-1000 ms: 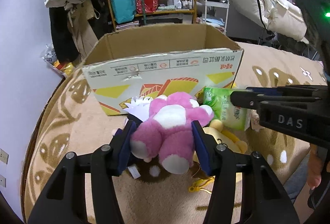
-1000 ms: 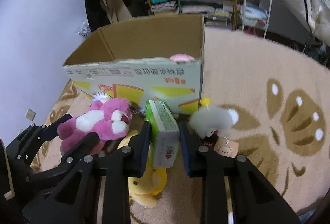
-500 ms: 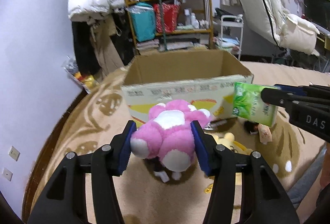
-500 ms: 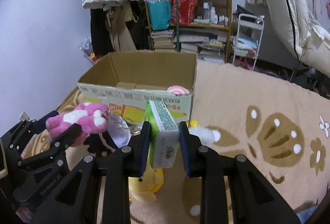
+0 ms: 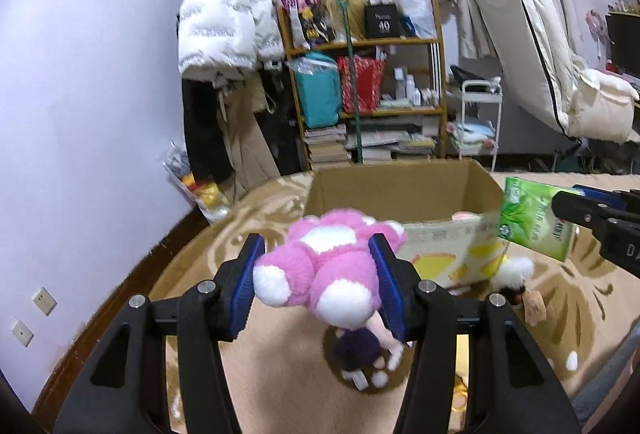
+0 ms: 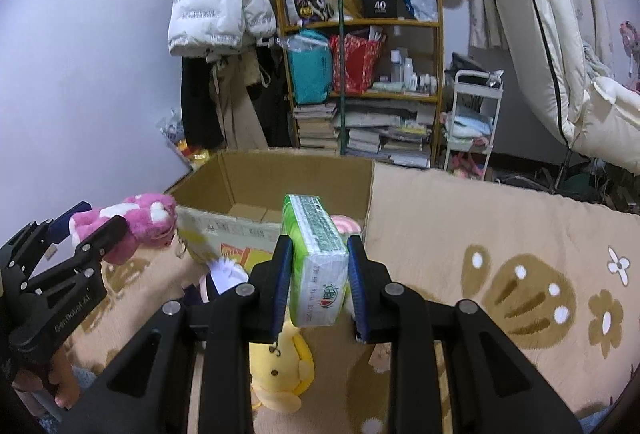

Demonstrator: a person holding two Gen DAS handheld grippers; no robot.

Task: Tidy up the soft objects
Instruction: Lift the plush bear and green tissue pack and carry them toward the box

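Pink and white against blue pads: pinching a plush toy (image 5: 324, 274) in the left gripper (image 5: 316, 250), pressing in on both flanks and holding it clear above the carpet (image 5: 280, 374), just short of the near wall of an open cardboard box (image 5: 392, 190). Clamping a green tissue pack (image 6: 312, 226) on its two long sides in the right gripper (image 6: 319, 250), keeping it upright and off the carpet, in front of the same box's near right corner. Holding the two loads side by side and apart, with the plush toy to the left of the tissue pack in the right wrist view. Looking over the box's near edge at a mostly bare cardboard floor and at a round pink and white thing (image 6: 344, 224) tucked against the right-hand wall. Leaving a small dark doll (image 5: 356, 350) lying on the carpet under the plush toy, a yellow plush (image 6: 276, 370) lying under the tissue pack, and a white fluffy toy (image 5: 516, 270) with a paper tag sitting by the box's front corner. Showing part of a hand at the lower left edge of the right wrist view, below the left gripper's handle. Facing, beyond the box, a wooden shelf (image 5: 360, 94) crammed with bags, bottles and stacked books, a white quilted jacket (image 5: 220, 22) hanging beside it to the left, a small white cart (image 5: 480, 114) to the right, and a pale mattress (image 5: 520, 34) leaning by the curtains.
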